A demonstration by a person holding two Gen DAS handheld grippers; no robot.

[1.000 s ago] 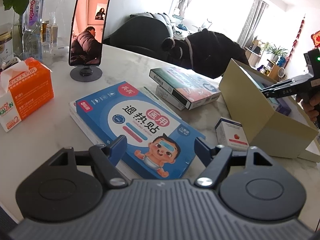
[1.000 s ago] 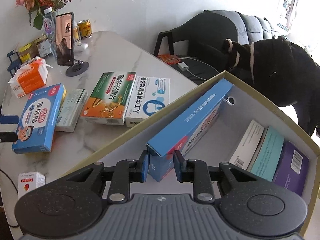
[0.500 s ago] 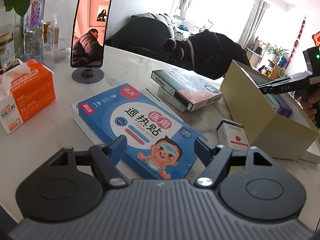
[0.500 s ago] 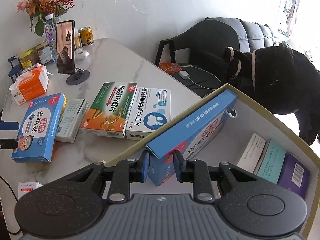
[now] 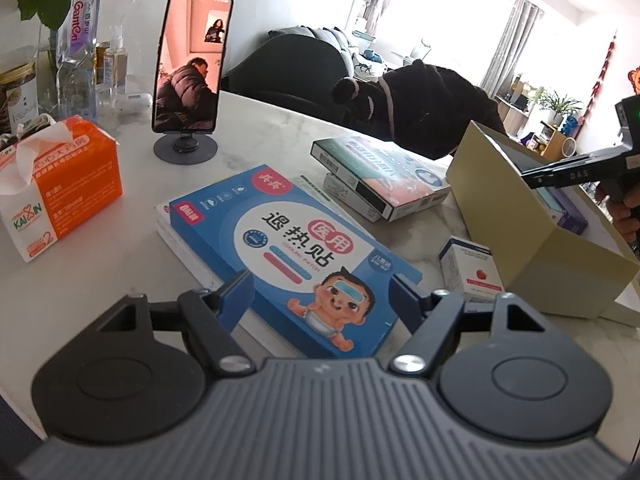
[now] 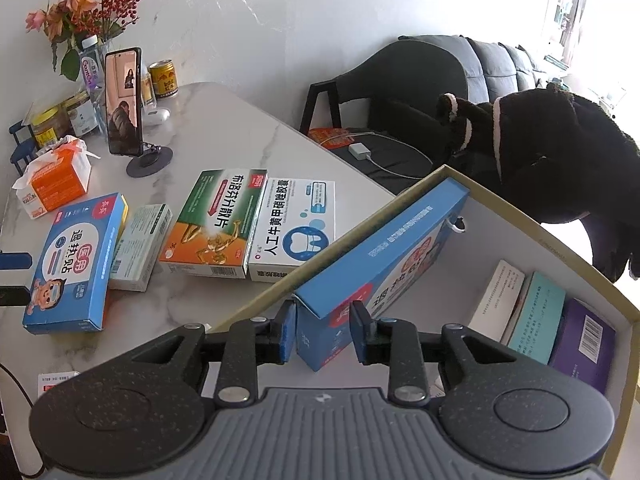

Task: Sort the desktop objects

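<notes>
Right gripper (image 6: pixel 323 334) jaws have just been opening: pads now stand apart from the flat blue cardboard box (image 6: pixel 380 264), which sits between them, leaning on edge against the wall of the big beige cardboard carton (image 6: pixel 536 232), lower centre of the right-wrist view. Looks released, not clamped. Three more boxes stand at lower right inside the carton.

Left gripper (image 5: pixel 322 300) jaws apart, nothing held, hovering over a matching blue fever-patch box (image 5: pixel 292 252) w/ cartoon baby, centre of the left-wrist view. Judgement: light, stiff, smooth card; a bit slippery. Best pinched across the short sides near one end.
</notes>
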